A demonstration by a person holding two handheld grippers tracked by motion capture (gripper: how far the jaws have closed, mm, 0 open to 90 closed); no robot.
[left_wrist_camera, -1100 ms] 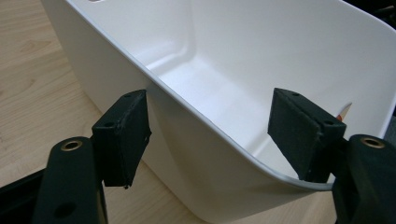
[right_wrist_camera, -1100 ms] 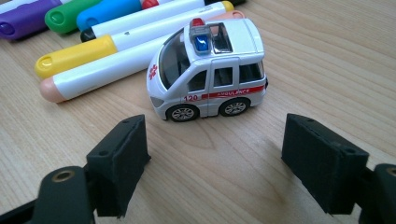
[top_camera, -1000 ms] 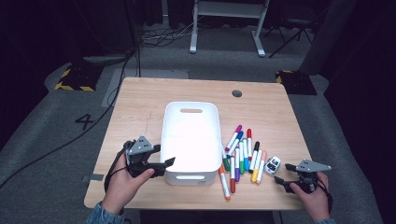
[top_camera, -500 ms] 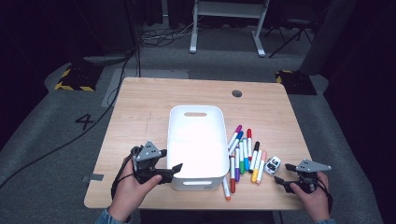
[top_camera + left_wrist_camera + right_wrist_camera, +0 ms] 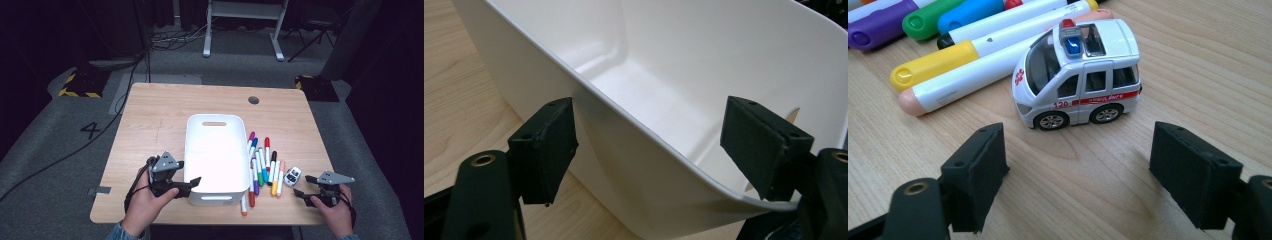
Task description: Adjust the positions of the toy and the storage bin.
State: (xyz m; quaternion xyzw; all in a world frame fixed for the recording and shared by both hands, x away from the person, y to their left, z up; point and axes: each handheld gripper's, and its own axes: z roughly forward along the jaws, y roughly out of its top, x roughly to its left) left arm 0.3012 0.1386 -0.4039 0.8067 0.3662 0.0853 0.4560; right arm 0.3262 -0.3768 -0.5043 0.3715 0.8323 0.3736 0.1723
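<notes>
Here your left gripper (image 5: 192,184) straddles the near corner wall of the white bin (image 5: 190,145), which sits mid-counter (image 5: 160,115). Its fingers (image 5: 546,145) have just been opening and now stand spread, one outside and one inside the wall, neither pressing, so you seem to be letting go of it. Your right gripper (image 5: 299,192) waits with its fingers spread just short of the toy ambulance (image 5: 1080,75). The high view places the markers (image 5: 262,160) between bin and ambulance; the left gripper view reveals the clearance at the wall.
</notes>
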